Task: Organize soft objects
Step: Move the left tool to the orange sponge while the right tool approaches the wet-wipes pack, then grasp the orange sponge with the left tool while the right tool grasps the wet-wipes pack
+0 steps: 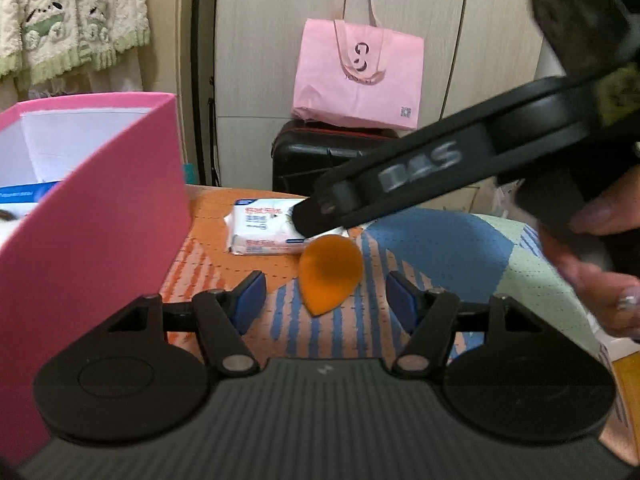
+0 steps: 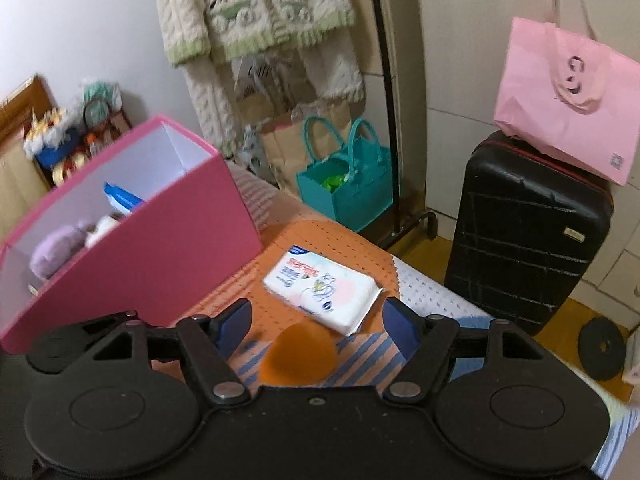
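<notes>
Patterned bedspread, far edge: orange sponge beside tissue pack, pink box near; left gripper and right gripper both spread, empty, converging on sponge, so collision risk.

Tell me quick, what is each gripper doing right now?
Left gripper: open, holding nothing.
Right gripper: open, holding nothing.

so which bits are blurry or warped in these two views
Left wrist view: the right gripper crossing the frame and the hand are motion-smeared, while the orange sponge is soft-edged. Right wrist view: the same sponge is blurred; the black suitcase bows with fisheye.
</notes>
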The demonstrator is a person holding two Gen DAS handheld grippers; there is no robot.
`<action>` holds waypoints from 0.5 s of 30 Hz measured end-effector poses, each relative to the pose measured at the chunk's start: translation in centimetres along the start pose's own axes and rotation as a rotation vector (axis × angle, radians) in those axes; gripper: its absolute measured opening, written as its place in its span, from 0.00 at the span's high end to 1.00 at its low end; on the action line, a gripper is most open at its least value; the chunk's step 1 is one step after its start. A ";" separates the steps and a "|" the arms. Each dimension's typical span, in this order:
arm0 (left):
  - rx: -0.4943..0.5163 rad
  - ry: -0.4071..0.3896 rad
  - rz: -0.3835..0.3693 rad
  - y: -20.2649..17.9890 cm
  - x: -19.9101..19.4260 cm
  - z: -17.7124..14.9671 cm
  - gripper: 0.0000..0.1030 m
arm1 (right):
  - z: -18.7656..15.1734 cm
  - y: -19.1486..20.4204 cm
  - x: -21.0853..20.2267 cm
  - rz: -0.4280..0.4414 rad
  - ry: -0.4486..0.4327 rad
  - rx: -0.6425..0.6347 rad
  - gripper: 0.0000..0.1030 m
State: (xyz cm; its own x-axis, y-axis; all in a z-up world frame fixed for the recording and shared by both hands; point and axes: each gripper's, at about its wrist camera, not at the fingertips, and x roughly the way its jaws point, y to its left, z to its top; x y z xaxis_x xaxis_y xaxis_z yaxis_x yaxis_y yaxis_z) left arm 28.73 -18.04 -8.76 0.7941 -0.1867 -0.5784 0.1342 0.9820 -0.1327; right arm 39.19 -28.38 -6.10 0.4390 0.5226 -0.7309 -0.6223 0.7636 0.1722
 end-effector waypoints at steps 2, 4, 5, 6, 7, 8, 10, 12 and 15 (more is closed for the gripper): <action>-0.002 -0.013 -0.002 -0.1 0.3 0.1 0.37 | 0.4 -0.4 1.2 0.001 0.028 -0.012 0.25; -0.004 -0.019 0.005 -0.2 0.8 0.3 0.40 | 0.8 -0.7 2.3 -0.002 0.046 -0.016 0.25; -0.004 -0.018 0.008 -0.2 1.0 0.3 0.42 | 0.9 -0.8 2.7 0.001 0.051 -0.022 0.25; -0.006 -0.016 0.016 -0.2 1.2 0.2 0.44 | 1.0 -0.8 3.2 0.007 0.059 -0.033 0.24; -0.001 -0.016 0.027 -0.2 1.4 0.2 0.47 | 1.0 -0.9 3.5 0.007 0.066 -0.040 0.23; 0.011 -0.022 0.031 -0.3 1.5 0.1 0.48 | 1.1 -0.8 3.8 -0.001 0.070 -0.051 0.23; 0.012 -0.027 0.025 -0.3 1.9 0.1 0.49 | 1.1 -0.7 4.3 -0.015 0.078 -0.070 0.22; -0.013 -0.009 0.027 0.0 2.4 0.2 0.50 | 1.3 -0.8 4.7 -0.019 0.076 -0.082 0.22; -0.026 0.001 -0.010 0.1 2.7 0.1 0.59 | 1.4 -0.9 5.2 -0.003 0.060 -0.093 0.19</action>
State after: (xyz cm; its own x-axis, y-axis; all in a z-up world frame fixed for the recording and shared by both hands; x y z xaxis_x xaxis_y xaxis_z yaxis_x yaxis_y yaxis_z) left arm 30.89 -18.45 -10.27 0.7923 -0.1964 -0.5776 0.1267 0.9791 -0.1590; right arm 42.98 -25.85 -9.11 0.4033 0.4947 -0.7698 -0.6797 0.7252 0.1101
